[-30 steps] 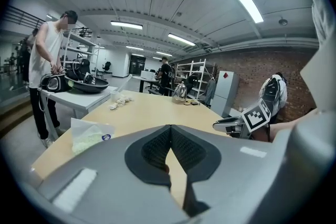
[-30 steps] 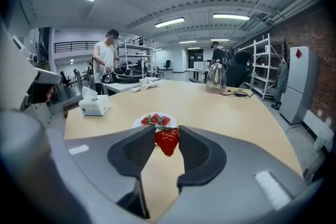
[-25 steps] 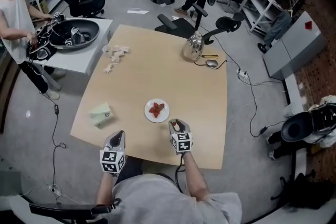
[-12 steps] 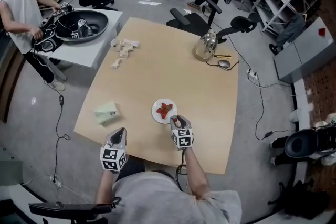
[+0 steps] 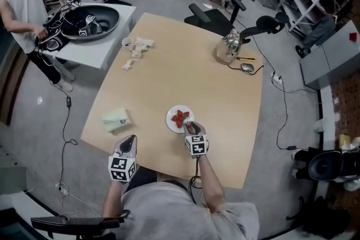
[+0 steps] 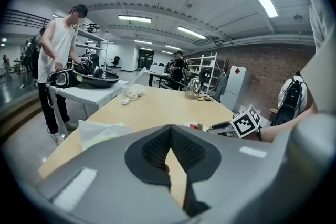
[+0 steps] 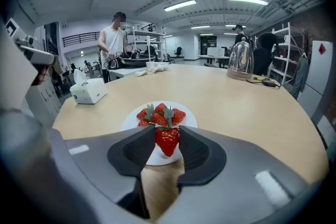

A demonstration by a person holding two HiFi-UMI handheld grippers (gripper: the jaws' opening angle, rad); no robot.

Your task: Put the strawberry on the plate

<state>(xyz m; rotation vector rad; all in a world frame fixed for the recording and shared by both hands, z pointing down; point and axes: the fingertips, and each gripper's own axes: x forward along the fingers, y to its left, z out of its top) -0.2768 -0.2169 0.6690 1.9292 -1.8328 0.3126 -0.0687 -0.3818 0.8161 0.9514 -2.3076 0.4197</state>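
Strawberry [image 7: 167,142] clamped in the right gripper [image 7: 167,132]
It is pinched between both pads at the near rim of the plate [image 7: 130,120], where other strawberries [image 7: 157,114] are heaped; the left gripper [image 6: 170,132] is seen closed and empty, well apart.

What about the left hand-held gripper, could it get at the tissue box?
Probably yes: the left hand-held gripper, shut and empty, has only bare table between it and the tissue box.
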